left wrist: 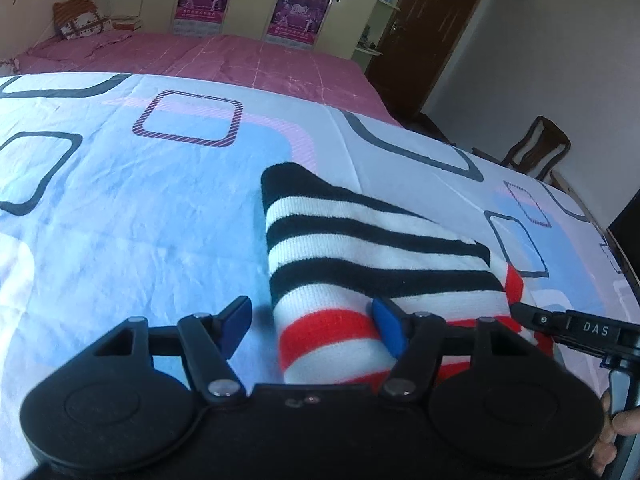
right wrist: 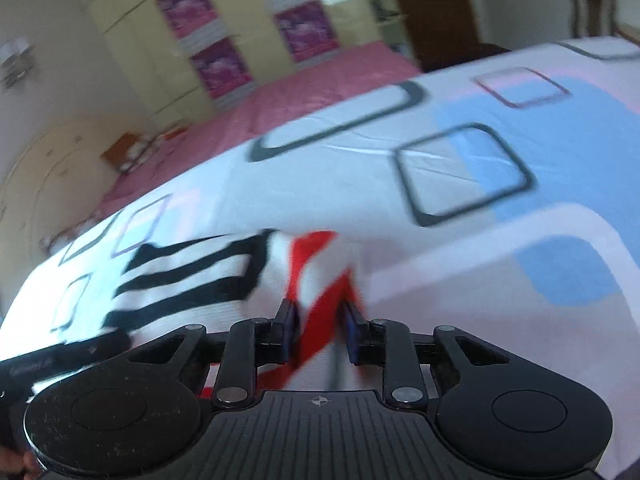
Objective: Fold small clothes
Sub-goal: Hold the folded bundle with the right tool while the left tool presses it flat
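The right gripper (right wrist: 318, 326) sits at six o'clock, its jaws closed on a red-and-white fold of the striped garment (right wrist: 192, 280). The garment's black stripes run toward nine o'clock across the patterned sheet (right wrist: 500, 200); a pink bed (right wrist: 320, 92) lies toward twelve.

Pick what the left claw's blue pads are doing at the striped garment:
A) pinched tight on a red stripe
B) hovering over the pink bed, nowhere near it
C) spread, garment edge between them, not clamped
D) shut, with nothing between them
C: in the left wrist view the left claw has its pads wide apart, with the striped garment's red-striped edge in the gap.
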Demonstrator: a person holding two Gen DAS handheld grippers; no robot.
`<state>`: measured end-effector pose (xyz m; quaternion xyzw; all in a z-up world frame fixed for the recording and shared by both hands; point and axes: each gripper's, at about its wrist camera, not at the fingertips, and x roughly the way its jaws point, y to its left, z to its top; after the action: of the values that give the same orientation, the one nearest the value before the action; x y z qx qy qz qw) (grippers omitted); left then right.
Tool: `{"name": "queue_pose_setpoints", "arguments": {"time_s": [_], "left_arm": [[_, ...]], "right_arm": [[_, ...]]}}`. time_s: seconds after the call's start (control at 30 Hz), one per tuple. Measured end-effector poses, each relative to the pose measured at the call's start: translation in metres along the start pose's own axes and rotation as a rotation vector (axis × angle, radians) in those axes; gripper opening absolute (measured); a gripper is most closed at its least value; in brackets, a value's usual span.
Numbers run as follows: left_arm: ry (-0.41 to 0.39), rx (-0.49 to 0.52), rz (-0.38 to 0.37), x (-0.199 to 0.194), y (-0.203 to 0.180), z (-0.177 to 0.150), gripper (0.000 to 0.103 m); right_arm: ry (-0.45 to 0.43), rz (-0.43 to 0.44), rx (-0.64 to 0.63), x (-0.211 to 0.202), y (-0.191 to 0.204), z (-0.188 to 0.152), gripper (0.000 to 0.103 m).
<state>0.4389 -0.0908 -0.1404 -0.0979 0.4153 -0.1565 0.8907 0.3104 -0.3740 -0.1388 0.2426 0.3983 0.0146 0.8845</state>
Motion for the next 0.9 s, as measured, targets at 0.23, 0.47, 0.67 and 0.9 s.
{"name": "queue_pose_setpoints", "arguments": {"time_s": [0.23,0.47,0.67,0.9], "left_arm": [[-0.031,0.048,0.01,0.002,-0.011,0.017,0.057],[0.009,0.025,0.038,0.031,-0.004,0.026,0.063],[-0.004,0.038,0.032,0.036,0.002,0.021,0.067],[-0.009,0.075,0.071,0.03,-0.006,0.021,0.069]], "right_arm": [[-0.12,-0.015,-0.1,-0.025,0.021,0.016,0.026],[-0.052,-0.012,-0.19,0.017,0.042,0.02,0.025],[-0.032,-0.08,-0.215,0.04,0.031,0.013,0.022],[-0.043,-0.115,-0.274,0.04,0.036,0.006,0.021]]}}
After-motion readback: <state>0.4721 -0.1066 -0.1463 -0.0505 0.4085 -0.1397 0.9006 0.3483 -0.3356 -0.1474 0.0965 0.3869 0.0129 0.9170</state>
